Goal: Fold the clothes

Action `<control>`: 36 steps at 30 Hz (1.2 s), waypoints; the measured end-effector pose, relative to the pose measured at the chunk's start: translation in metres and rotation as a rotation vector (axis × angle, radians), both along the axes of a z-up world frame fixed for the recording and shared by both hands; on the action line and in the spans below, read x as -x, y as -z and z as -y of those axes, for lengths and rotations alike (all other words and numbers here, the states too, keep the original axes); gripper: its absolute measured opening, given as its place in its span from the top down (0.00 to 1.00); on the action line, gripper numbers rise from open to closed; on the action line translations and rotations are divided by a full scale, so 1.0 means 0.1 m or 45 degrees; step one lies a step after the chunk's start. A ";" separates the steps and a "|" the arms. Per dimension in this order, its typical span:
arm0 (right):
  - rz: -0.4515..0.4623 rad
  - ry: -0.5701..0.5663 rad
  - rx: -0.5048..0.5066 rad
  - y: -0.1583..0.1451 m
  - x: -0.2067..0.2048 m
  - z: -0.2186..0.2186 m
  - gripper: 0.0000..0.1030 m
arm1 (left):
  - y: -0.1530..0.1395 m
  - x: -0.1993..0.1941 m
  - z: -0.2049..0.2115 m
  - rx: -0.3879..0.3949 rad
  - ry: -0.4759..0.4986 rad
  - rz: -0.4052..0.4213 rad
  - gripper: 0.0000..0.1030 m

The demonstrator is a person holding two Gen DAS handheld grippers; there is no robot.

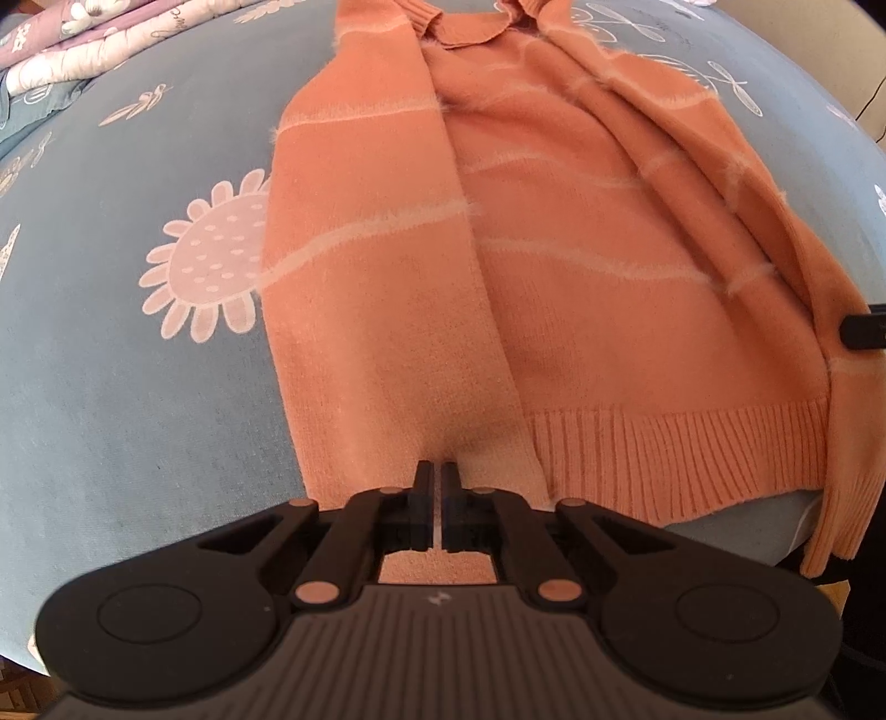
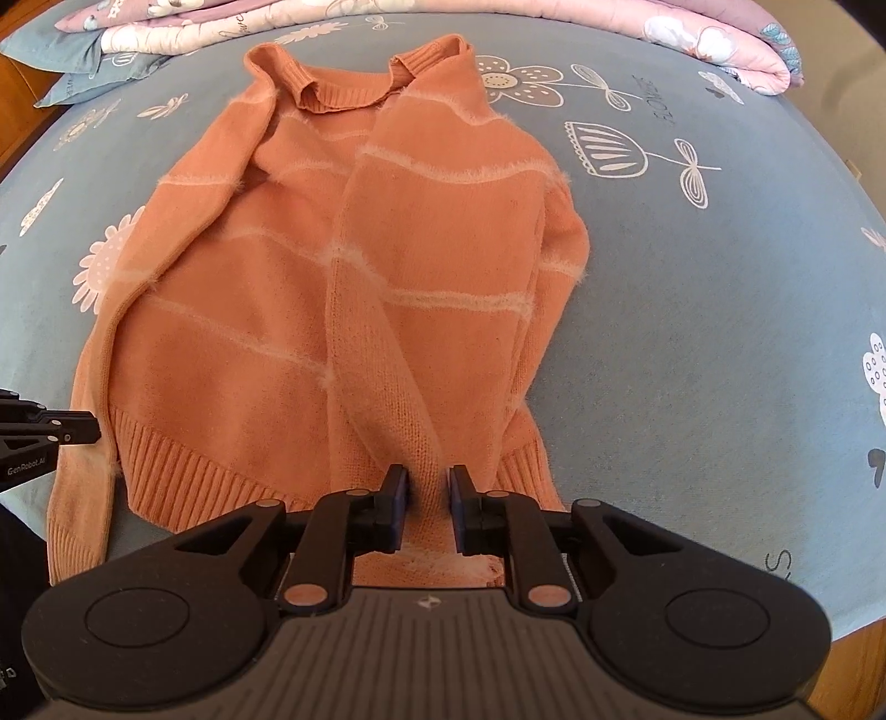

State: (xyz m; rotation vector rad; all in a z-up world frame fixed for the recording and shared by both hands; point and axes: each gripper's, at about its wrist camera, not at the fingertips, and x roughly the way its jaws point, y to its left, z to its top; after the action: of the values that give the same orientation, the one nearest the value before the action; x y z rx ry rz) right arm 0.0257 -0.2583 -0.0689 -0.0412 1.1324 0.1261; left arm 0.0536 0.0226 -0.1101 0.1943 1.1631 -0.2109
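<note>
An orange knit sweater with pale stripes lies face up on the blue flowered bed sheet, collar far from me and ribbed hem near me. My left gripper is shut, pinching the left sleeve near its cuff; the cloth puckers at the fingertips. The right wrist view shows it at the left edge as the left gripper. My right gripper is shut on a raised ridge of the right sleeve, its jaws a little apart. One right finger shows against that sleeve.
Folded pink and white quilts and a pillow lie along the far side of the bed. Bare sheet stretches to the right of the sweater. The bed's near edge runs just under both grippers.
</note>
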 end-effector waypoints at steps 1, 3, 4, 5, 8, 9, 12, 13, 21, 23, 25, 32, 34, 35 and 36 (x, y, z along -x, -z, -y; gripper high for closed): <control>0.000 -0.002 -0.003 0.00 0.00 0.00 0.79 | -0.01 0.00 0.00 0.001 0.001 0.005 1.00; 0.005 -0.018 -0.005 0.01 0.01 0.01 0.84 | -0.03 0.00 0.01 -0.015 0.009 0.022 1.00; 0.015 -0.029 -0.005 0.01 0.02 0.00 0.87 | -0.05 0.00 0.01 -0.019 0.011 0.029 1.00; 0.020 -0.036 -0.007 0.00 0.03 -0.01 0.87 | -0.07 0.00 0.01 -0.022 0.014 0.036 1.00; 0.024 -0.035 -0.017 0.00 0.03 0.01 0.88 | -0.12 -0.01 0.00 -0.021 0.011 0.055 1.00; 0.024 -0.036 -0.019 0.00 0.03 0.02 0.88 | -0.14 -0.02 -0.01 -0.025 0.013 0.060 1.00; 0.026 -0.045 -0.007 -0.03 0.02 0.05 0.88 | -0.19 -0.01 0.01 -0.078 0.035 0.094 1.00; 0.030 -0.047 0.003 -0.04 0.01 0.06 0.88 | -0.20 -0.02 0.00 -0.072 0.034 0.094 1.00; 0.115 -0.060 0.150 -0.36 -0.22 0.37 0.88 | -0.21 -0.05 -0.11 -0.004 -0.009 0.059 1.00; 0.161 -0.048 0.227 -0.52 -0.35 0.54 0.88 | -0.19 -0.05 -0.13 0.004 -0.025 0.046 1.00; 0.214 -0.023 0.296 -0.67 -0.50 0.73 0.88 | -0.17 -0.04 -0.15 0.007 -0.036 0.032 1.00; 0.360 0.112 0.490 -1.00 -1.23 1.45 0.89 | -0.17 -0.13 -0.16 0.010 -0.094 -0.008 0.97; 0.384 0.149 0.521 -1.04 -1.50 1.63 0.89 | -0.17 -0.17 -0.14 0.008 -0.100 -0.017 0.97; 0.396 0.167 0.536 -1.06 -1.64 1.71 0.89 | -0.18 -0.20 -0.13 0.003 -0.104 -0.019 0.97; 0.404 0.185 0.550 -1.07 -1.78 1.80 0.89 | -0.19 -0.22 -0.11 -0.003 -0.107 -0.022 0.97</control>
State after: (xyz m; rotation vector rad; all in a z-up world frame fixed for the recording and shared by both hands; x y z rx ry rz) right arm 0.2042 -0.4383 0.0381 -0.3512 0.8249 -0.2496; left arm 0.0754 0.0339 -0.0915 0.1452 1.1859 -0.1374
